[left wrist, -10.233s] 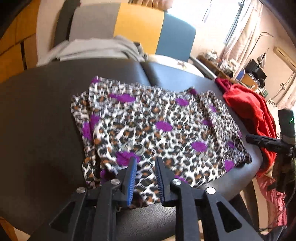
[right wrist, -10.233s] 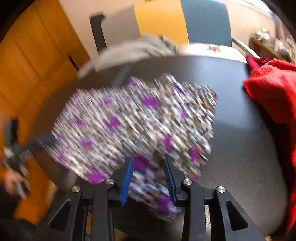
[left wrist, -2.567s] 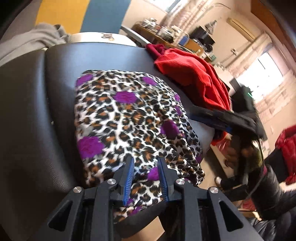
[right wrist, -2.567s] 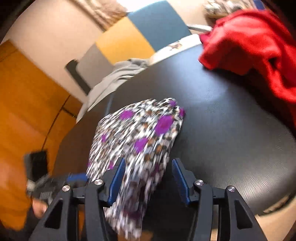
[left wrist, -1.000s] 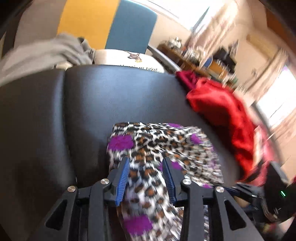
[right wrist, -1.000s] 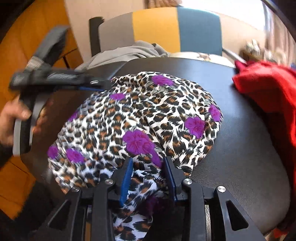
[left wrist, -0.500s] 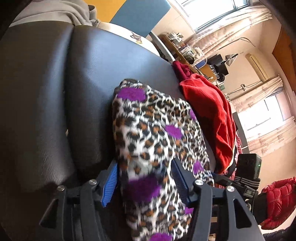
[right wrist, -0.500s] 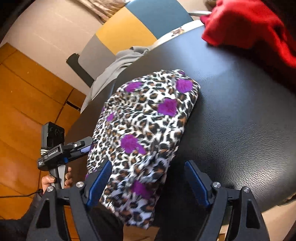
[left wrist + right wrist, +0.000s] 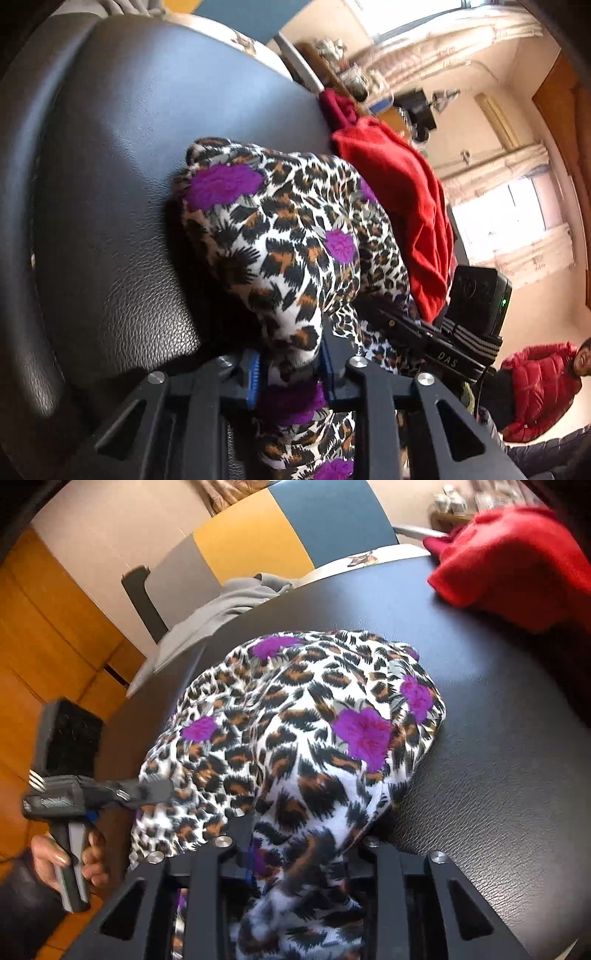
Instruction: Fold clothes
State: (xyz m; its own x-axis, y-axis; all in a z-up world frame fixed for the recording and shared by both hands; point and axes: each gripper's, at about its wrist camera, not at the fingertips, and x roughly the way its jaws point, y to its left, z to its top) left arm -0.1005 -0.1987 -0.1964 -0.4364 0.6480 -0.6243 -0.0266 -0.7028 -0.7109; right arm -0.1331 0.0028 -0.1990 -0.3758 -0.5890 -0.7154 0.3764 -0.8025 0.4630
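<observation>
A leopard-print garment (image 9: 295, 236) with purple blotches lies folded in a narrow heap on the black leather surface (image 9: 110, 192). My left gripper (image 9: 290, 373) is at its near end, jaws closing, with a thick bunch of the cloth pressed between the blue pads (image 9: 253, 380). In the right wrist view the garment (image 9: 314, 738) spills over my right gripper (image 9: 299, 849). Its jaws are closing too, on a bunched fold that hides most of the fingers. The left gripper (image 9: 147, 790) shows there at the cloth's left edge, held by a hand (image 9: 66, 853).
A red garment (image 9: 399, 192) (image 9: 517, 565) lies on the far right of the leather surface (image 9: 498, 757). A grey garment (image 9: 221, 609) lies at the back by a grey, yellow and blue chair back (image 9: 258, 528). A person in a red jacket (image 9: 535, 391) sits beyond.
Half a second ago both grippers stood wide open over the garment's near end. Both have now closed on bunched cloth, and the left one has sunk lower.
</observation>
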